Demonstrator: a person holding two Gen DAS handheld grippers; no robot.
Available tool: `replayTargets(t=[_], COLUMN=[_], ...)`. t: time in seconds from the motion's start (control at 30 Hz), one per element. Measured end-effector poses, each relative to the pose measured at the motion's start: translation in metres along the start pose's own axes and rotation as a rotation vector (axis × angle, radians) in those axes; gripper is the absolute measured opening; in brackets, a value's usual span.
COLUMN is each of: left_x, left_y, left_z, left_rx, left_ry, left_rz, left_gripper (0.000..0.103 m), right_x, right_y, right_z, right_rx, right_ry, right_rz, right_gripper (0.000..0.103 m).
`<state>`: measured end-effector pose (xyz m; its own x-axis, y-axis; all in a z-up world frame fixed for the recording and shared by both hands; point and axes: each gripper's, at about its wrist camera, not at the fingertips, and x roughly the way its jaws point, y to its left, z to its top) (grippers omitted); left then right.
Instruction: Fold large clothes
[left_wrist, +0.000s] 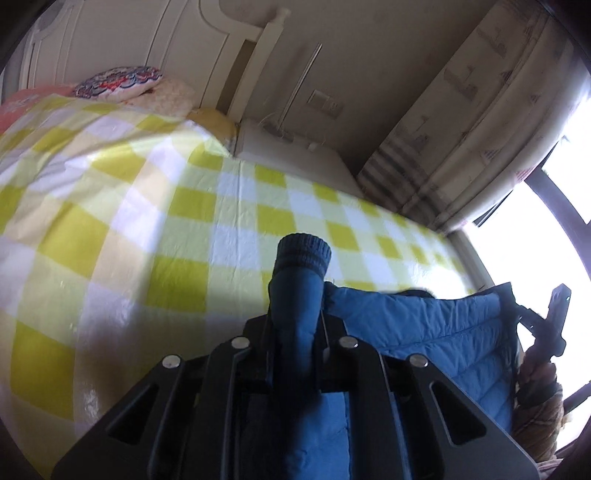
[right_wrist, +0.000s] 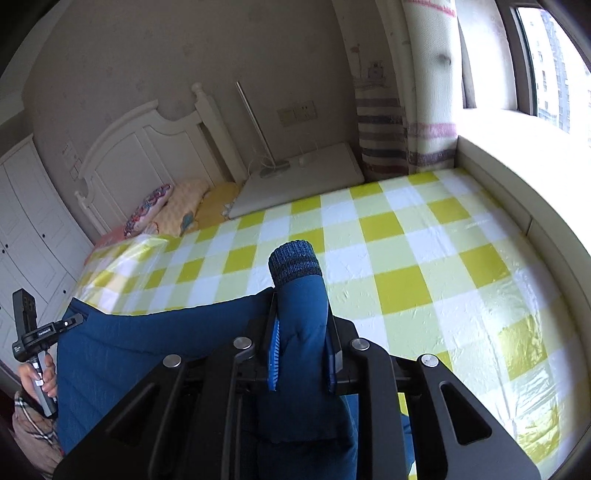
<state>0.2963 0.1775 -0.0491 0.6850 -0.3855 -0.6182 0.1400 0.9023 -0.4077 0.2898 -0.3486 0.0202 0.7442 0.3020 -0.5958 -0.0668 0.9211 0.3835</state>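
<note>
A bed covered by a yellow-and-white checked sheet fills most of both views; every place below is given relative to that sheet. A blue padded jacket is held up over the near edge of the sheet, its body stretched between two hand-held grippers.

The left gripper has its fingers drawn narrow around one sleeve of the jacket, clamping it. That sleeve's ribbed knit cuff pokes out beyond the fingertips, above the sheet. The right gripper is likewise pinched tight on the other sleeve, whose dark knit cuff also sticks out over the sheet. In both views the quilted jacket body hangs sideways from the clamped sleeve toward the other gripper.

In the right wrist view, the person's left hand grips a black handle at the near left corner of the sheet, with a plaid sleeve below it. In the left wrist view, the person's right hand shows at the near right corner, holding its own black handle.

At the far end of the sheet lie patterned pillows against a white headboard. A white bedside cabinet stands beside the sheet's far edge, with a striped curtain and a bright window beyond it
</note>
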Motion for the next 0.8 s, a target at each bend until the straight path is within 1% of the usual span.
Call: replayTargets(t=[0.03, 0.1, 0.17, 0.2, 0.23, 0.27, 0.3, 0.33, 0.37, 0.4, 0.43, 0.47, 0.5, 0.53, 0.57, 0.6, 0.63, 0.7, 0.73, 0.8], left_x=[-0.005, -0.006, 0.011, 0.02, 0.037, 0.046, 0.055, 0.06, 0.059, 0.052, 0.044, 0.031, 0.009, -0.008, -0.029, -0.043, -0.064, -0.09, -0.102, -0.114], left_y=[-0.003, -0.008, -0.009, -0.007, 0.001, 0.005, 0.011, 0.019, 0.024, 0.027, 0.028, 0.028, 0.026, 0.024, 0.025, 0.024, 0.025, 0.026, 0.027, 0.029], left_z=[0.005, 0.009, 0.007, 0.005, -0.003, -0.007, -0.013, -0.016, -0.017, -0.015, -0.014, -0.013, -0.014, -0.018, -0.024, -0.029, -0.04, -0.063, -0.079, -0.107], left_rx=[0.0, 0.007, 0.02, 0.018, 0.004, 0.0, -0.009, -0.031, -0.051, -0.063, -0.055, -0.036, -0.01, -0.001, 0.004, 0.009, 0.018, 0.033, 0.044, 0.055], left_ry=[-0.025, -0.042, -0.005, 0.017, 0.063, 0.089, 0.12, 0.15, 0.156, 0.144, 0.125, 0.094, 0.051, 0.027, 0.001, -0.01, -0.016, -0.014, -0.004, 0.018], left_rz=[-0.008, 0.011, 0.087, 0.11, 0.146, 0.167, 0.185, 0.196, 0.195, 0.207, 0.221, 0.235, 0.242, 0.229, 0.192, 0.159, 0.108, 0.047, 0.01, -0.027], left_gripper=[0.014, 0.015, 0.016, 0.017, 0.018, 0.026, 0.038, 0.043, 0.051, 0.065, 0.071, 0.078, 0.085, 0.088, 0.094, 0.096, 0.097, 0.098, 0.099, 0.099], right_x=[-0.004, -0.003, 0.02, 0.032, 0.056, 0.069, 0.08, 0.085, 0.083, 0.078, 0.07, 0.06, 0.038, 0.015, -0.008, -0.039, -0.063, -0.099, -0.118, -0.133], right_y=[0.002, 0.003, -0.003, -0.004, -0.01, -0.014, -0.019, -0.024, -0.026, -0.027, -0.029, -0.028, -0.027, -0.025, -0.021, -0.018, -0.018, -0.02, -0.025, -0.032], right_z=[0.005, 0.008, 0.005, 0.002, -0.007, -0.013, -0.019, -0.024, -0.023, -0.021, -0.017, -0.015, -0.013, -0.014, -0.017, -0.026, -0.035, -0.06, -0.081, -0.112], right_rx=[-0.003, 0.003, 0.015, 0.02, 0.026, 0.033, 0.048, 0.07, 0.082, 0.092, 0.1, 0.101, 0.084, 0.055, 0.023, -0.023, -0.058, -0.096, -0.109, -0.121], right_ry=[-0.022, -0.033, 0.018, 0.048, 0.124, 0.167, 0.206, 0.226, 0.223, 0.226, 0.238, 0.243, 0.223, 0.181, 0.14, 0.1, 0.079, 0.052, 0.048, 0.068], right_rz=[0.001, -0.004, -0.036, -0.05, -0.067, -0.077, -0.081, -0.079, -0.07, -0.058, -0.042, -0.02, 0.01, 0.033, 0.052, 0.081, 0.104, 0.132, 0.156, 0.183], right_gripper=[0.021, 0.022, 0.022, 0.022, 0.022, 0.023, 0.024, 0.025, 0.027, 0.031, 0.038, 0.06, 0.087, 0.096, 0.097, 0.097, 0.097, 0.097, 0.097, 0.097])
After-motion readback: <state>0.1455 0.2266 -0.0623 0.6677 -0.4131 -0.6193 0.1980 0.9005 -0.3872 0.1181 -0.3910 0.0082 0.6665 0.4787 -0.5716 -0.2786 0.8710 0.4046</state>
